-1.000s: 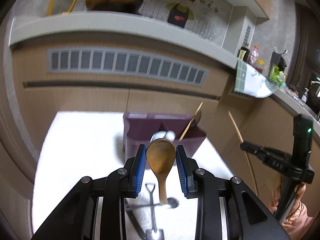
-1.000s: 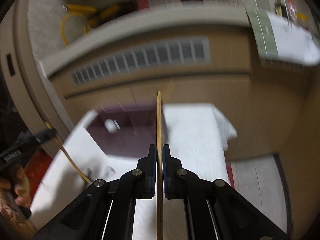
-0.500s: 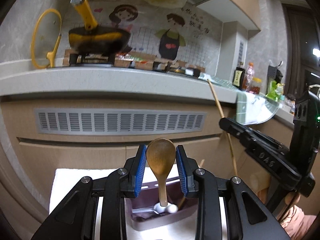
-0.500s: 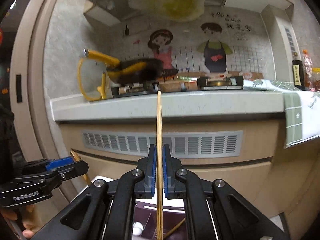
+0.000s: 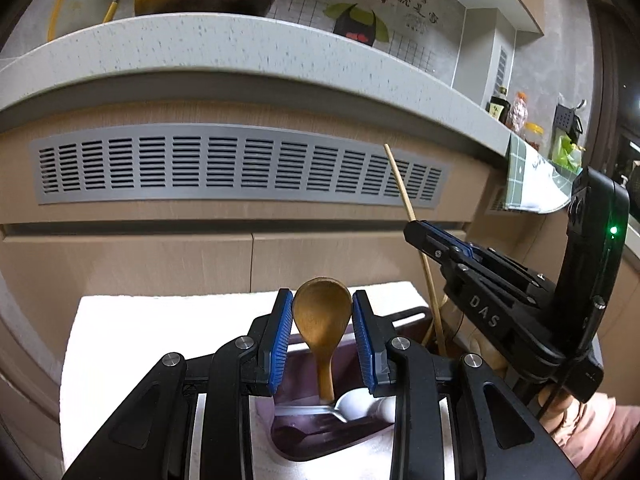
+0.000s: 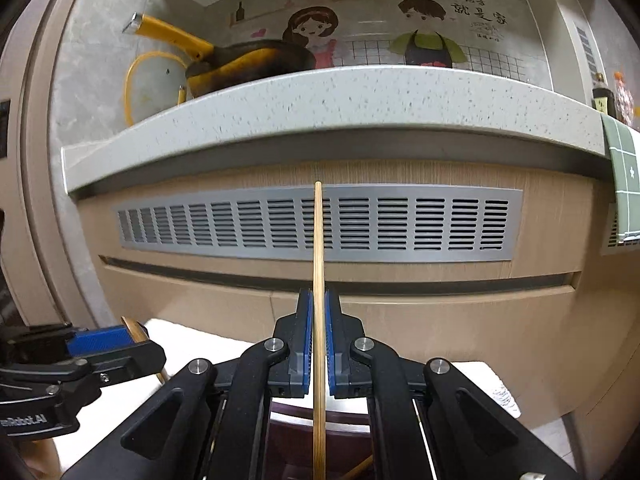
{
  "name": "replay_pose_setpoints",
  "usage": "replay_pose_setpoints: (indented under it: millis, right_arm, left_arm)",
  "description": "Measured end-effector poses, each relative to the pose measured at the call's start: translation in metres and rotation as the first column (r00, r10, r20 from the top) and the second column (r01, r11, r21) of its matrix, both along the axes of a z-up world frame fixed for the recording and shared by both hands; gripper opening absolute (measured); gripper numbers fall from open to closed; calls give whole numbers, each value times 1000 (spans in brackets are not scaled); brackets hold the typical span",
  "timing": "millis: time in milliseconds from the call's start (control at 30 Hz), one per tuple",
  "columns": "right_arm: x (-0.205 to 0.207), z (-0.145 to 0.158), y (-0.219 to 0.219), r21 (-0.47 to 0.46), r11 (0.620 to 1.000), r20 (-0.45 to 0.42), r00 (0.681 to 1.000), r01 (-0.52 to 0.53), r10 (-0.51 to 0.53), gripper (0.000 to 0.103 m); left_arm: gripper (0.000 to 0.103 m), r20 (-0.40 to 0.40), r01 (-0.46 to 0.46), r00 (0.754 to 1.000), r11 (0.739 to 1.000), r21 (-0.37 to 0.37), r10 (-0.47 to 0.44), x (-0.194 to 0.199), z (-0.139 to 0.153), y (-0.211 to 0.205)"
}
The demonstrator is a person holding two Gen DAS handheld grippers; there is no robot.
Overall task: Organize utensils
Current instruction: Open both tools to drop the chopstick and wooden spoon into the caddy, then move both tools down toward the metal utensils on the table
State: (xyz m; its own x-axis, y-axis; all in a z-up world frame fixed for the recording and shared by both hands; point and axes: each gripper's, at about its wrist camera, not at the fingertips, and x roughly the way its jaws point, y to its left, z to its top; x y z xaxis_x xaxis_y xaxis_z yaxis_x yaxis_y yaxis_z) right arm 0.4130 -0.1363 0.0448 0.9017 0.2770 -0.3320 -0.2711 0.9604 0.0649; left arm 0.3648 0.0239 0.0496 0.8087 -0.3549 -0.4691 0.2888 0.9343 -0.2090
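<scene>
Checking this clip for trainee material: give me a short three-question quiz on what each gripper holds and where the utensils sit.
1. True or false: the left gripper holds a wooden spoon by its bowl.
2. What is the right gripper shut on? A) fork B) chopstick C) ladle
3. What colour is the organizer box below the spoon?

Key: 1 true; 2 B; 3 purple.

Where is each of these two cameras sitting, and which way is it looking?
Left wrist view: rides the left gripper, facing the kitchen cabinet; its jaws hold a wooden spoon over the purple organizer; a hand shows bottom right.
Right wrist view: rides the right gripper, facing the same cabinet, clamping a chopstick.
Shared: vent grille, countertop, and each view shows the other gripper.
</scene>
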Motion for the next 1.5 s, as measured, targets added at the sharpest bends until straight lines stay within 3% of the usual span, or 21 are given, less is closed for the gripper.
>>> replay_pose_setpoints:
  millis: [100,200,267,500,567,733,900,1033,1133,1267,1400,1500]
  right_arm:
    - [-8,-9,-3,-34,999,-46,999,-16,15,7]
    - [-27,-17,-11,-57,998,-86,996,-22,17,14]
    - [-44,-20,-21,-57,998,-114,993,-9,3,37]
    - [-90,-38,-28,-137,991,-237,971,-9,-24,40]
    - [-99,-50,-22,-154,986,-309,951,-59,8,42]
    - [-119,-81,1,-134,974,-447,888,-182,105,42]
    - [-135,-102,30,-87,918,-550,787,-386,279,42]
    - [-143,-114,48,-92,887,-611,729,-452,308,42]
    - [-153,-108,57,-85,888,-613,726,-452,311,42]
    - [-168,-113,70,-33,911,-632,715,-412,300,42]
    - [-177,-120,88,-124,904,-609,751,-409,256,42]
    - [-184,-116,78,-154,894,-601,758,-421,253,43]
  left_arm:
    - [33,-13,8,1000,1000,2,-8,-3,-5,-1]
    - [44,-16,4,1000,1000,-2,-4,-11,-7,1]
    - [45,-17,-2,1000,1000,-3,2,-17,-8,3]
    - [47,-48,-60,997,998,-6,59,-55,-15,23]
    - [53,-65,-91,994,996,14,92,-71,-23,31]
    - [55,-145,-126,980,989,71,136,-105,-55,45]
    - [55,-255,-134,956,988,73,148,-138,-89,62]
    - [56,-295,-140,943,987,78,157,-165,-103,70]
    - [63,-310,-150,936,985,87,170,-183,-110,73]
    - [63,-322,-149,930,983,104,175,-200,-118,72]
    - [63,-346,-134,925,986,97,159,-204,-121,66]
    - [63,-354,-95,927,991,97,124,-212,-120,56]
